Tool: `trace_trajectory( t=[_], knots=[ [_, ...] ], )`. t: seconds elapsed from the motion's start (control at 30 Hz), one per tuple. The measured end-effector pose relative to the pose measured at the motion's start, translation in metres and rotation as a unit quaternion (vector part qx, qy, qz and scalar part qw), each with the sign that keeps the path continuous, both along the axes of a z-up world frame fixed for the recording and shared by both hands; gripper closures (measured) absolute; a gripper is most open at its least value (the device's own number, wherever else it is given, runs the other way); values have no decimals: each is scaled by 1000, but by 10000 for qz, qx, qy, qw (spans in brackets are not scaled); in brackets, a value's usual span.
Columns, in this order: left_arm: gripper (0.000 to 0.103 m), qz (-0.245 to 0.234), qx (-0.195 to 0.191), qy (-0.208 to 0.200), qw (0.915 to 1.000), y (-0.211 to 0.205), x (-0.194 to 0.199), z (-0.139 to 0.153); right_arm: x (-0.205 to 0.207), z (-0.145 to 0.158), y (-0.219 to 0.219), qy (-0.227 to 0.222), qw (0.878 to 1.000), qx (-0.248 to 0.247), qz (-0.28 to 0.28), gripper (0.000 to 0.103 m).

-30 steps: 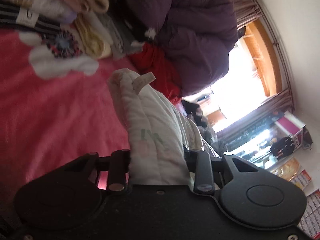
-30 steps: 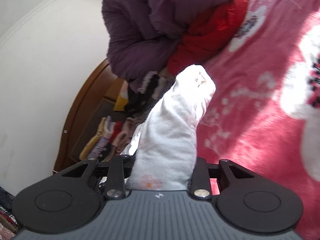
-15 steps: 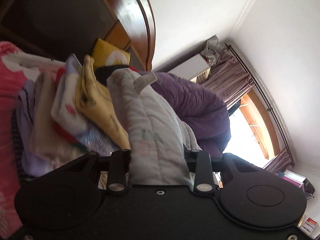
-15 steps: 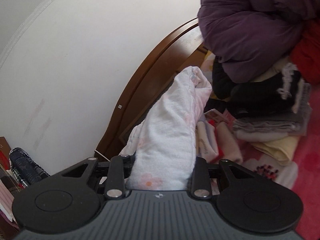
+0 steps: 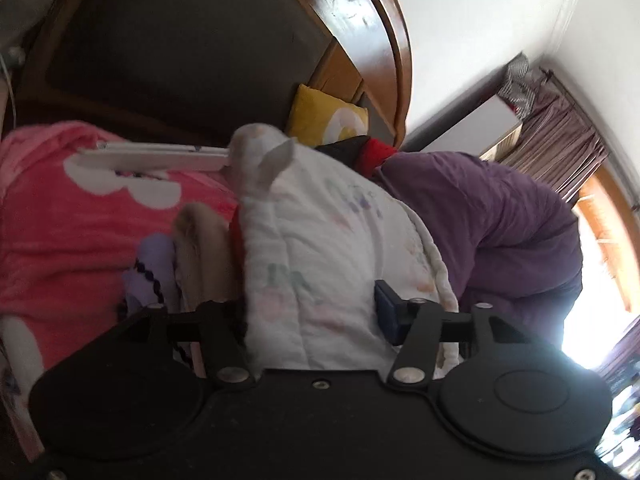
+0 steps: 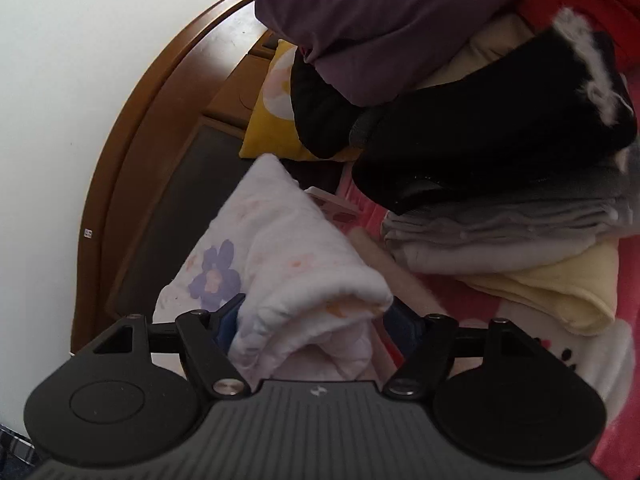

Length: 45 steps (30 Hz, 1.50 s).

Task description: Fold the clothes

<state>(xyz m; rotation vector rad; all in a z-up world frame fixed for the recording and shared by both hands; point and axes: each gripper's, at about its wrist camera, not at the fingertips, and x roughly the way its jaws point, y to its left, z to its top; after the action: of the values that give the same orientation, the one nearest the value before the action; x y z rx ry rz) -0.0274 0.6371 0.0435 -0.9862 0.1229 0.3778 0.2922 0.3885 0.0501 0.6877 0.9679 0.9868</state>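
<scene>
Left wrist view: I have both grippers, left gripper [image 5: 316, 316] and right gripper [image 6: 312, 320], spread apart around the soft, limp white quilted garment [image 5: 320, 240] near the bed's headboard [image 5: 360, 20] edge; grip folded edges.

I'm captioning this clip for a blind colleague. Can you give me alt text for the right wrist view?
The right gripper has a folded white floral garment between its fingers, over a pink bedspread. To its right is a stack of folded clothes, a purple duvet above, and a wooden headboard behind.
</scene>
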Motion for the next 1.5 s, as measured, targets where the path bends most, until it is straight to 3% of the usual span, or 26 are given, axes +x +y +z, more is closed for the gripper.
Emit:
trace_trajectory(
  t=[0.07,0.2,0.4,0.57,0.7,0.77,0.83,0.97,1.1,1.2,1.27,1.37,1.5],
  knots=[
    [35,135,90,-147,9998,-7,-15,-1,-2,-1,-18,-5,9995,319,-38,29],
    [34,389,92,-269,9988,-29,-47,-5,-8,2,-63,-225,9990,371,-136,26],
    [33,386,-178,-249,9988,-74,-94,-23,-26,2,-141,-1123,9917,-620,-39,21],
    [32,-167,-369,83,9991,-137,-91,-38,-73,-20,-237,-1493,9767,-1539,40,13],
    [29,-992,-240,360,9941,-204,-53,-39,-118,-36,-321,-1430,9676,-2055,-332,5],
    [28,-1602,12,578,9854,-248,-26,-35,-139,-37,-359,-1335,9635,-2200,-738,1],
    [28,-2227,356,792,9710,-298,-1,-30,-159,-38,-397,-1238,9575,-2342,-1143,0],
    [26,-3305,972,1029,9331,-397,37,-17,-201,-40,-473,-1036,9398,-2610,-1946,0],
    [22,-3898,1824,1311,8931,-491,48,-5,-241,-39,-542,-851,9142,-2884,-2716,0],
    [14,-3921,2539,1561,8703,-548,46,4,-265,-34,-574,-881,8998,-2955,-3086,0],
    [11,-3732,3005,1640,8623,-577,42,5,-277,-31,-589,-921,8889,-3101,-3244,0],
    [0,-3561,3319,1680,8572,-607,38,6,-282,-31,-600,-936,8685,-3542,-3341,0],
    [0,-3497,3586,1738,8479,-637,35,6,-289,-30,-615,-945,8643,-3572,-3413,0]
  ],
)
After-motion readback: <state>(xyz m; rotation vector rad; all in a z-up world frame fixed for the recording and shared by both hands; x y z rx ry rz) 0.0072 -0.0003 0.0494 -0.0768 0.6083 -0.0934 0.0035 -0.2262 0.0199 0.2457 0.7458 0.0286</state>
